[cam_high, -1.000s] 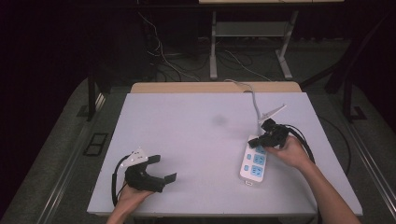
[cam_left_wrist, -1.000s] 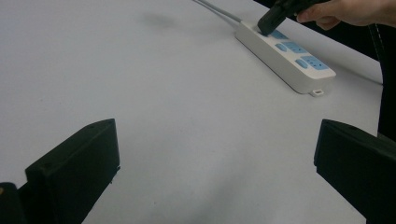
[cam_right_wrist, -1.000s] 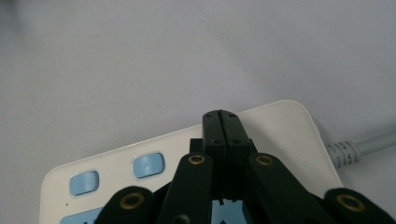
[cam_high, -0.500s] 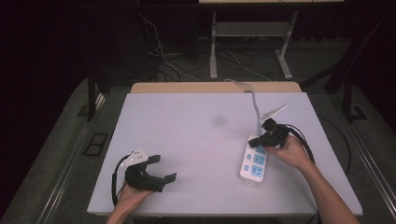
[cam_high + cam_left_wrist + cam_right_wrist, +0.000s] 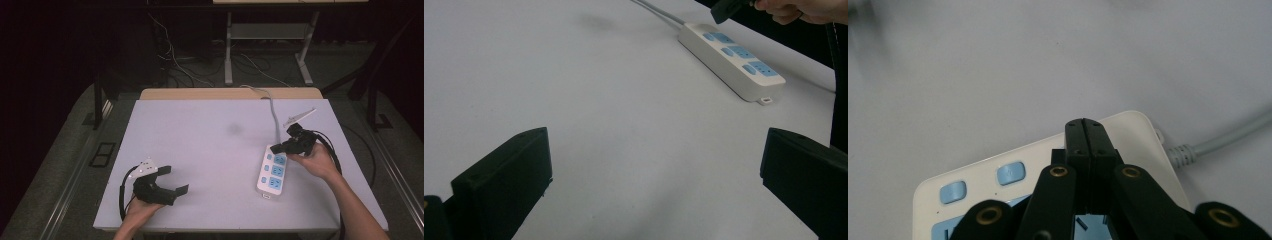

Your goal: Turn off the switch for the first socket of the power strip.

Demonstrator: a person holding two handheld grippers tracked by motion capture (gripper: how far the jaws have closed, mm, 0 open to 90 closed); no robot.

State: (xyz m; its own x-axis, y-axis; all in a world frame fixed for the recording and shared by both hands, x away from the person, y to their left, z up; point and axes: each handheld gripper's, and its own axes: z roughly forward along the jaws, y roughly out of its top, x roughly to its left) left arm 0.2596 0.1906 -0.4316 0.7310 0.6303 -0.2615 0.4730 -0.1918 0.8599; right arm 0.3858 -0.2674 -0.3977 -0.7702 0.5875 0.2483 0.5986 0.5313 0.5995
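Observation:
A white power strip (image 5: 273, 170) with blue sockets lies on the right half of the white table (image 5: 210, 145); its grey cable (image 5: 272, 107) runs off over the far edge. My right gripper (image 5: 276, 148) is shut, with nothing between its jaws, and its tip sits over the strip's cable end (image 5: 1128, 135). In the right gripper view the closed jaws (image 5: 1084, 126) point at that end, beside two blue buttons (image 5: 1011, 173). My left gripper (image 5: 175, 180) rests open near the front left corner. The left gripper view shows the strip (image 5: 731, 57) far off.
A wooden board (image 5: 230, 93) edges the table's far side. Metal stand legs (image 5: 228, 47) and loose cables lie on the dark floor behind. Black cables (image 5: 345, 165) trail from the right gripper across the table's right edge.

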